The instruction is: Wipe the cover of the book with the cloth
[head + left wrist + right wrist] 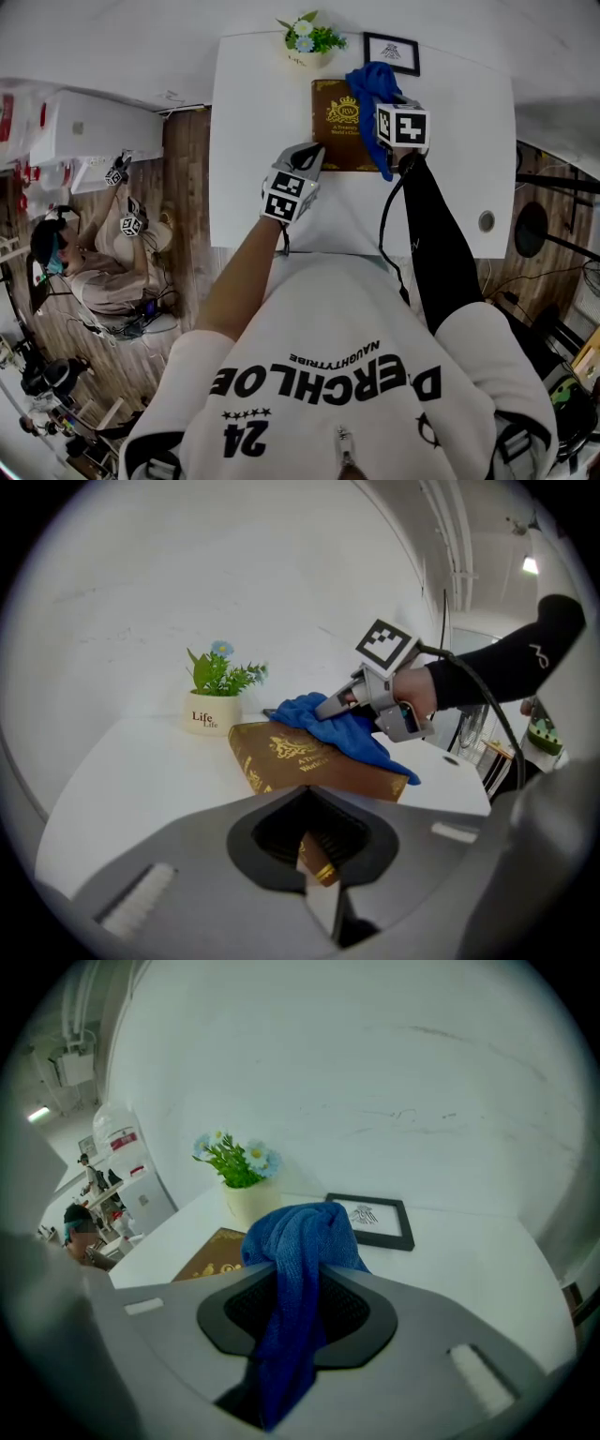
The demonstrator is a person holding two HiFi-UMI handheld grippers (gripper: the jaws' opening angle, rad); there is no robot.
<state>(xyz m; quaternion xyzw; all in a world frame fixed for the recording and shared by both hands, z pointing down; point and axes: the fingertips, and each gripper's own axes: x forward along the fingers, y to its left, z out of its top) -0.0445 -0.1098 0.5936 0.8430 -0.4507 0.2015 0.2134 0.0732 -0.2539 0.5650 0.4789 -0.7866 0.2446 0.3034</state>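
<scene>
The right gripper (pixel 298 1326) clamps the soft, limp blue cloth (pixel 300 1241), bunched on the far right of the book (pixel 336 127). We judge this stiff book, flat on the white table (pixel 253 112), best steadied where the left gripper (pixel 317 846) pinches its near corner.

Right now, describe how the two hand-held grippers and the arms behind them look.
Both are grey. The left hand-held gripper and the right hand-held gripper each carry a white cube printed with black square markers. A black cable runs from the right one along a black sleeve. The left arm has no long sleeve; it comes out of a white shirt with black lettering.
</scene>
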